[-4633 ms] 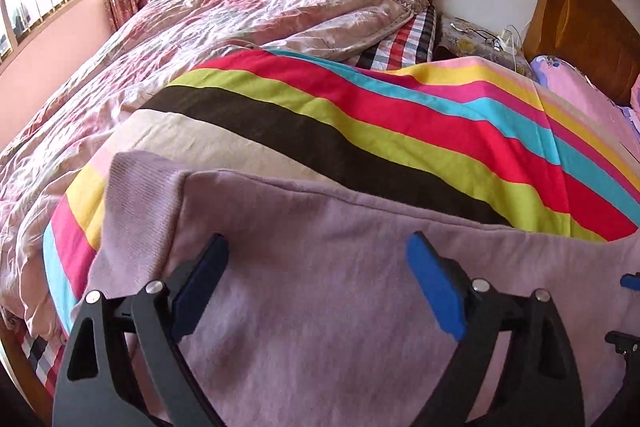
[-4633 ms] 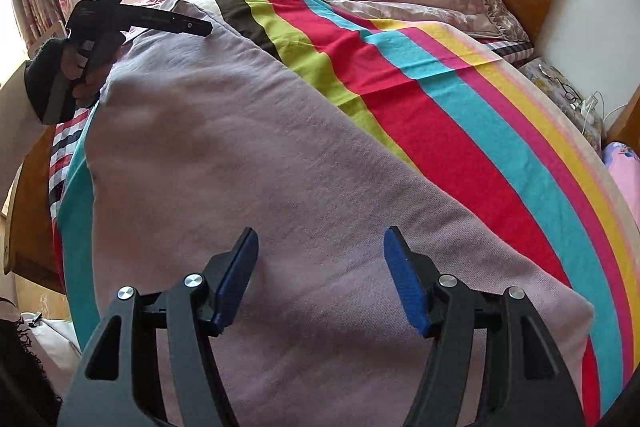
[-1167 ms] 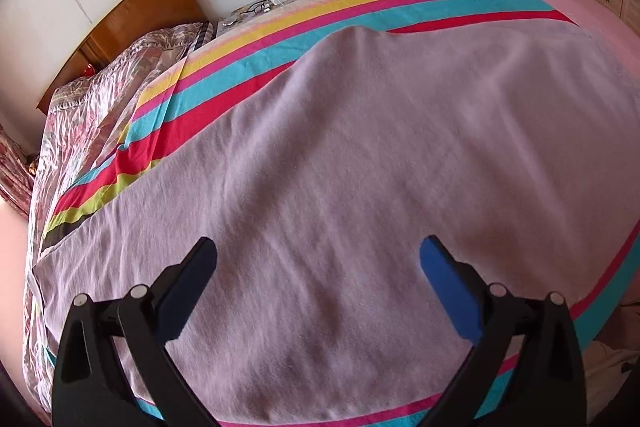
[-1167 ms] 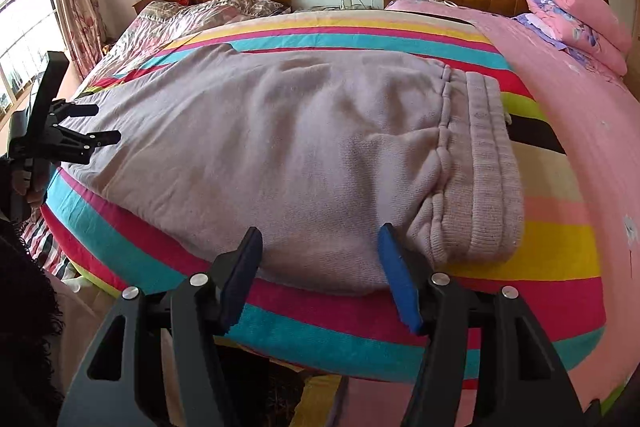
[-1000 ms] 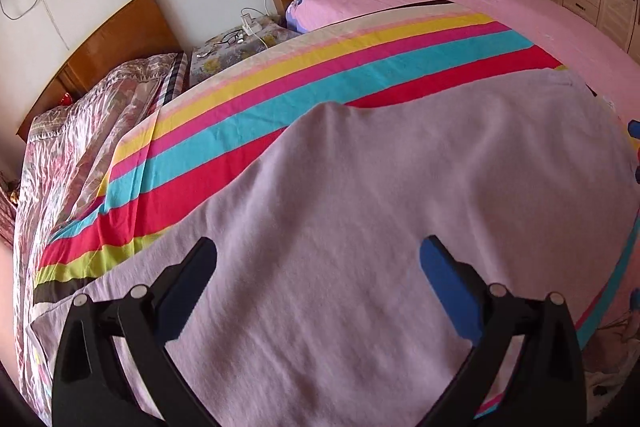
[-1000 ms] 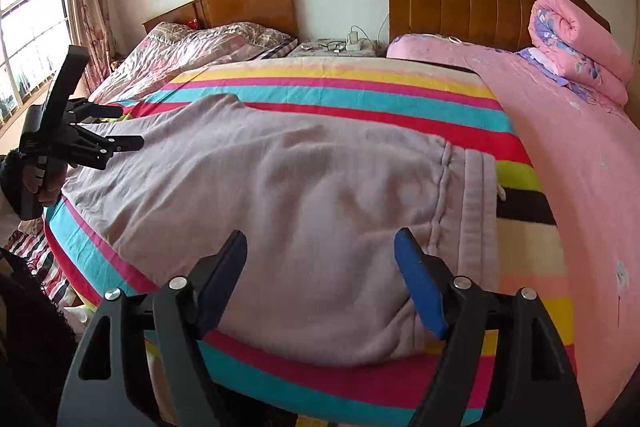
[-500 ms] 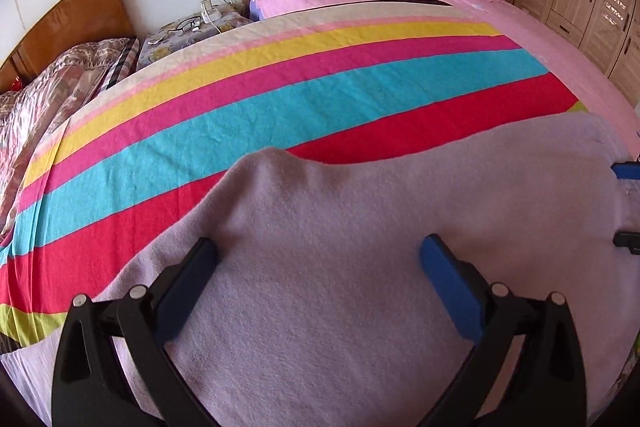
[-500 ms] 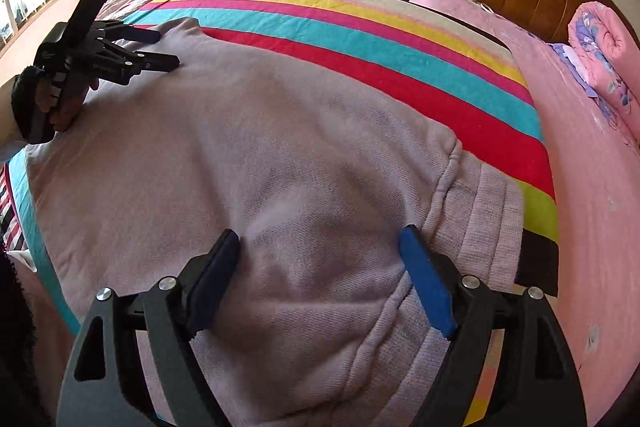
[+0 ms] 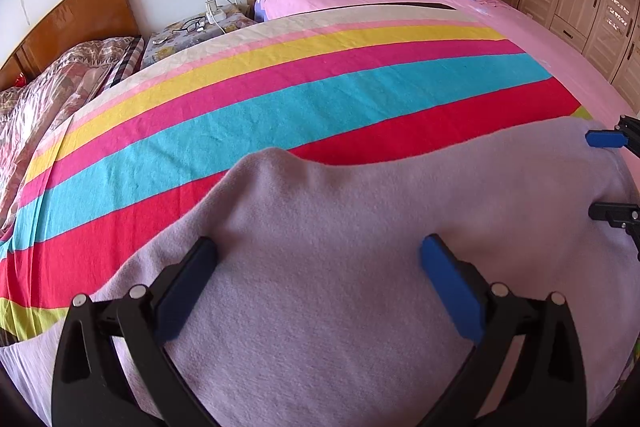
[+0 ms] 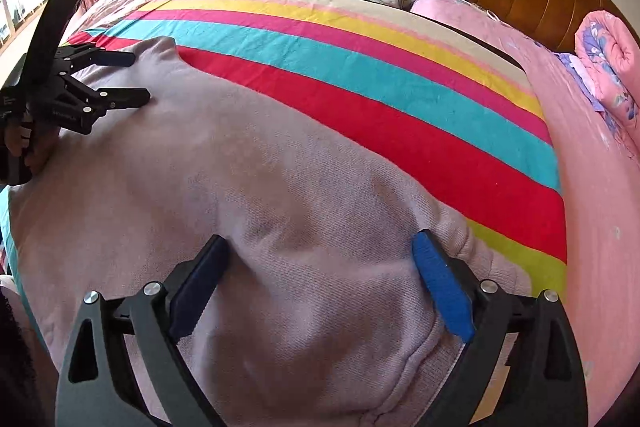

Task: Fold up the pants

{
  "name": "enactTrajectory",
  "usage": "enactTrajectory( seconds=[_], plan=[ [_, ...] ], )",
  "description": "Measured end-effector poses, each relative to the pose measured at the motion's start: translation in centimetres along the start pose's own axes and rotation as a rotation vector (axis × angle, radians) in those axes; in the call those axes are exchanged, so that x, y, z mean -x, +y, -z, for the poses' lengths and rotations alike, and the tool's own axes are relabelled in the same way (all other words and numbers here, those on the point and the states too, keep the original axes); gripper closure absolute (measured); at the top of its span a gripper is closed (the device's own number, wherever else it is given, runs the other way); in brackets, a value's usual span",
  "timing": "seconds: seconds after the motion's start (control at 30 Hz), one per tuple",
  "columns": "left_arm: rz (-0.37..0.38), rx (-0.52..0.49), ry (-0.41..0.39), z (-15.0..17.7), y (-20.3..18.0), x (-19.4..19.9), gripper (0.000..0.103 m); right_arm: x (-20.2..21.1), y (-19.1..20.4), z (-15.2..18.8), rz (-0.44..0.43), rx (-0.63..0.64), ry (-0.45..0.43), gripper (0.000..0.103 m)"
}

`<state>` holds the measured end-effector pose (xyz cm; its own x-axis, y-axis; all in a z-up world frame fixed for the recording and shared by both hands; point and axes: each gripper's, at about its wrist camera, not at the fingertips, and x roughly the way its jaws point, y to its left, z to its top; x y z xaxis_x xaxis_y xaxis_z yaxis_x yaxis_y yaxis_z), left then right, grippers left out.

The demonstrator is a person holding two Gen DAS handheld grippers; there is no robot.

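here the pants lie flat across the near edge of the bed, on the striped sheet, already doubled leg on leg by the look of it, the ribbed waistband at the right end and the leg part running off to the left. the left gripper sits over the leg part with its jaws spread wide and cloth between them, nothing pinched. the right gripper is spread wide too, low over the cloth just beside the waistband, the fabric puckered up a little between its fingers; whether the pads press the cloth or only hover i cannot tell. in the right view the left gripper shows its jaws apart near the far corner of the leg part.

i judge the step in hand to be the set-up for the cross fold: each tool finding its end. next, each would need to close on an edge through both layers, likely the left one on the leg end, then carry that end over to the waistband and lay it square. the knit looks soft and thick, so a shallow pinch might take only the top layer.
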<state>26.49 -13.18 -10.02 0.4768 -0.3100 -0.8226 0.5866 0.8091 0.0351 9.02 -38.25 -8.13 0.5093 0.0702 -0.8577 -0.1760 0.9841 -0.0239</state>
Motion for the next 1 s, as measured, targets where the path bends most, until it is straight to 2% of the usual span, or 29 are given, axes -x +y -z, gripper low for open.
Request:
enactTrajectory(
  seconds=[0.1, 0.13, 0.2, 0.23, 0.33, 0.4, 0.47, 0.57, 0.67, 0.73, 0.83, 0.87, 0.93, 1.0],
  plan=[
    [-0.002, 0.001, -0.001, 0.0, 0.0, 0.0, 0.001, 0.1, 0.2, -0.2, 0.041, -0.008, 0.027, 0.013],
    [-0.001, 0.002, -0.002, 0.1, 0.0, 0.2, 0.001, 0.2, 0.7, -0.4, 0.079, -0.006, 0.033, 0.013],
    [-0.047, -0.009, -0.002, 0.3, -0.1, 1.3, 0.001, 1.6, 2.4, -1.0, 0.185, 0.021, 0.0, 0.013],
    [-0.081, -0.02, -0.027, 0.5, -0.1, 2.8, 0.001, 2.6, 3.3, -1.4, 0.209, 0.028, -0.039, 0.013],
    [-0.099, -0.021, -0.148, 2.4, 1.8, 8.8, 0.001, 5.4, 6.6, -2.3, 0.139, 0.017, -0.161, 0.013],
    [-0.179, -0.001, -0.155, 4.4, 5.0, 11.2, 0.001, 5.9, 9.3, -2.5, 0.11, 0.046, -0.196, 0.013],
    [-0.257, 0.086, -0.128, 7.1, 9.9, 13.2, 0.001, 5.6, 11.8, -2.8, 0.091, 0.068, -0.204, 0.013],
    [-0.349, 0.314, -0.068, 12.4, 19.4, 15.5, 0.001, 4.6, 14.9, -3.6, 0.041, 0.073, -0.197, 0.013],
    [-0.363, 0.582, -0.043, 17.7, 28.6, 17.9, 0.001, 3.6, 17.9, -4.1, 0.01, 0.098, -0.172, 0.012],
    [-0.38, 0.707, -0.057, 20.9, 33.2, 19.4, 0.001, 1.9, 18.8, -4.1, 0.02, 0.102, -0.108, 0.012],
    [-0.362, 0.776, -0.059, 24.4, 37.0, 19.9, 0.001, -0.8, 18.3, -3.2, 0.068, 0.075, 0.001, 0.011],
    [-0.359, 0.782, -0.054, 25.3, 37.9, 19.7, 0.001, -1.5, 17.6, -2.8, 0.049, 0.044, 0.022, 0.011],
    [-0.35, 0.768, -0.082, 26.0, 38.1, 19.7, 0.001, -1.6, 16.3, -2.5, -0.007, -0.043, 0.01, 0.011],
    [-0.376, 0.749, -0.083, 25.7, 37.2, 19.9, 0.001, -1.3, 16.7, -2.8, 0.035, -0.043, 0.032, 0.011]
  ],
)
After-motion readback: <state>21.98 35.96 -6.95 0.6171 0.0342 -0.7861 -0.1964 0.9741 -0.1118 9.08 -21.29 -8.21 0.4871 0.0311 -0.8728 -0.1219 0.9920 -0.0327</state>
